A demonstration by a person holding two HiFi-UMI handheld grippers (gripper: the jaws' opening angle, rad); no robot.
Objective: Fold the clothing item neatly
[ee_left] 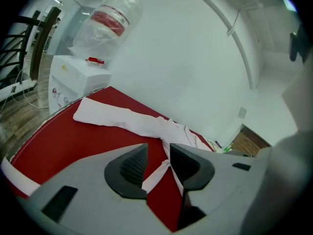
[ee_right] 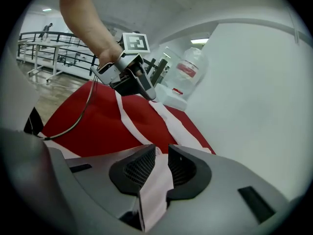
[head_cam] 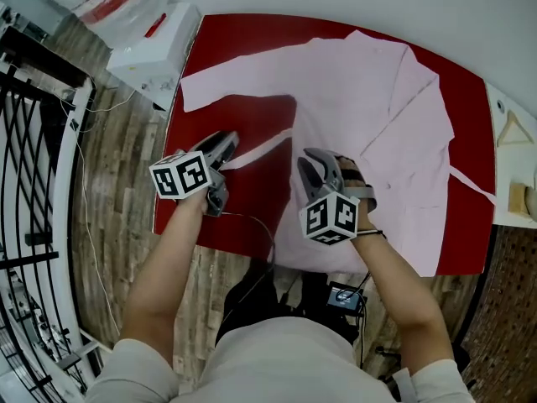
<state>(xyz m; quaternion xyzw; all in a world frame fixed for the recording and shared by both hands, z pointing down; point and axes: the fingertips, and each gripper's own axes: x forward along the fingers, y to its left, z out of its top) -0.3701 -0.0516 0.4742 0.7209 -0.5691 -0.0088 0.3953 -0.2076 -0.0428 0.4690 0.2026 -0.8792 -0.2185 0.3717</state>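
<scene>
Red table [head_cam: 252, 116] before us: our left gripper [head_cam: 228, 141] pinches the tie strip [head_cam: 264, 145] at nine o'clock, and our right gripper [head_cam: 310, 168] clamps the hem [ee_right: 152, 185] at six. Beyond, the pink garment [head_cam: 377, 107] lies spread, light and limp; we judge its edges grip best.

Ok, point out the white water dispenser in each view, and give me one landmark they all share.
Head view: water dispenser at top left, beside the red table's corner.
Left gripper view: left side, beyond the table, bottle on top.
Right gripper view: near centre, past the table's far end.
Shared landmark: pink shirt on the table.
</scene>
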